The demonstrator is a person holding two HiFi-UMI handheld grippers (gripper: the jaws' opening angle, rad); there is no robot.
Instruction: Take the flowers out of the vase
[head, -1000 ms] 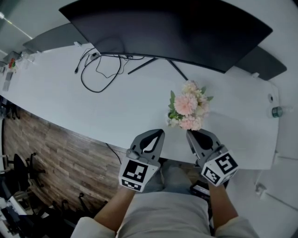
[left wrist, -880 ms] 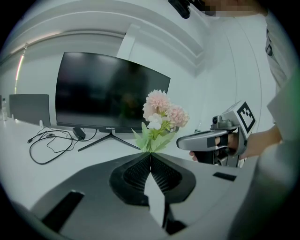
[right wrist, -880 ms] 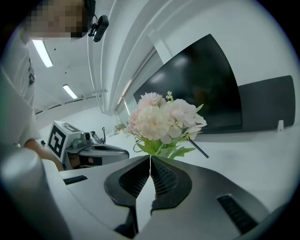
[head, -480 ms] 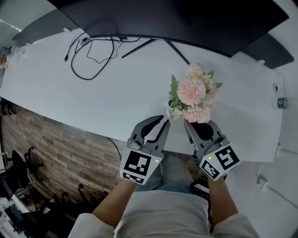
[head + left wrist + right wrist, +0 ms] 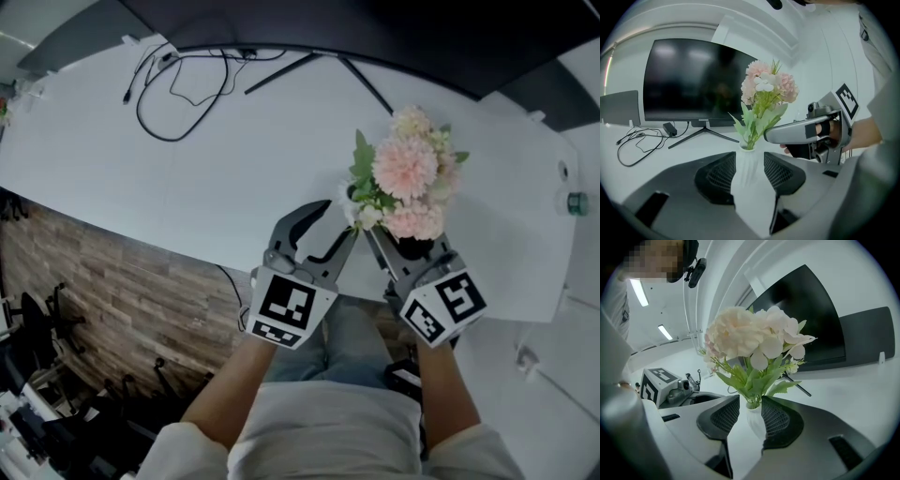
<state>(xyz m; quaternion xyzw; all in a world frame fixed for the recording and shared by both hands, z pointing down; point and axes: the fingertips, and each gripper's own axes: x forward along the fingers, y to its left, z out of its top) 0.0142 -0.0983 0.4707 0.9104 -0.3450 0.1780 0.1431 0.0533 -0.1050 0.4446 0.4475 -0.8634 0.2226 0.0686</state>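
**Inspector:** Left gripper [image 5: 749, 174], condition?

**Assistant:** The jaws stand moderately wide and are opening. The white vase [image 5: 747, 163] stands upright in the gap between them. Neither jaw presses on it.

**Inspector:** Right gripper [image 5: 750, 422]?

**Assistant:** Same finding: the jaws are moderately wide and opening, with the vase between them. It sits close to the jaw on the right of the right gripper view. I cannot confirm contact, and no grip is seen.

**Inspector:** Location of the flowers [image 5: 405, 171]?

**Assistant:** They are in the vase. The green stems rise from its neck just above both sets of fingertips, and the pink and cream heads spread over the fingers. In the head view the blooms cover the right gripper's tips.

**Inspector:** Relation of the two grippers?

**Assistant:** They converge on the vase from the near edge of the table [image 5: 141, 178], with their tips just beside each other. In the left gripper view, one finger of the right gripper reaches in level with the stems.

**Inspector:** Surroundings?

**Assistant:** A dark monitor [image 5: 693, 79] stands beyond the fingertips, behind the flowers. A black cable [image 5: 178, 94] lies well apart, on the left gripper's far side.
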